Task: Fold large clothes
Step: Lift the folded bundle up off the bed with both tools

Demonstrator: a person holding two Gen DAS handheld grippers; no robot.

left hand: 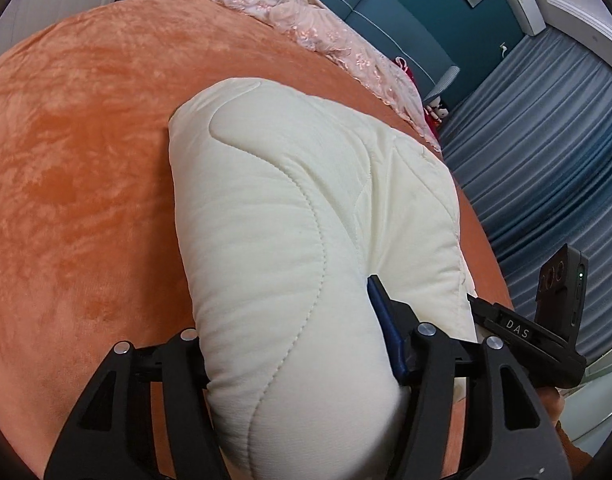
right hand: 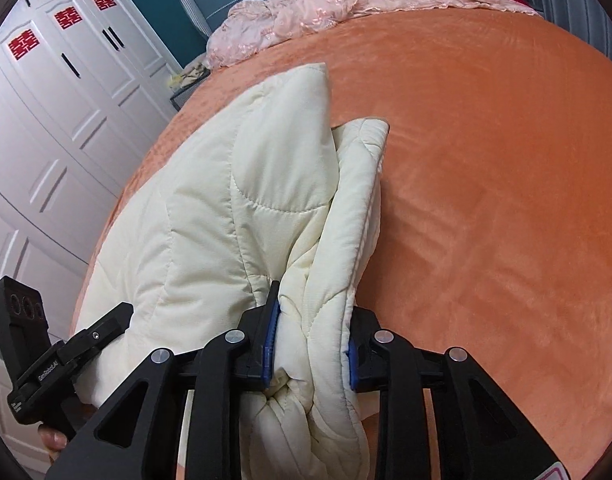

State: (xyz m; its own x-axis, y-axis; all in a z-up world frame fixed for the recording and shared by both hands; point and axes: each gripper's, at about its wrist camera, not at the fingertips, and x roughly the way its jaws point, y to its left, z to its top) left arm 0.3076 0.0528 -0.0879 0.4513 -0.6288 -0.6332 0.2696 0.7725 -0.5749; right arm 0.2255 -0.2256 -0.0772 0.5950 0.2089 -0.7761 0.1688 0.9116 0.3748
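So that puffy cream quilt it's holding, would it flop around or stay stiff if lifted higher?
Probably floppy: the cream quilt bends and bunches where the right gripper pinches its layers. It looks thick and padded with stitched channels, so likely bulky yet light for its size. It bulges wide between the fingers of the left gripper, so it should squash easily without slipping out.
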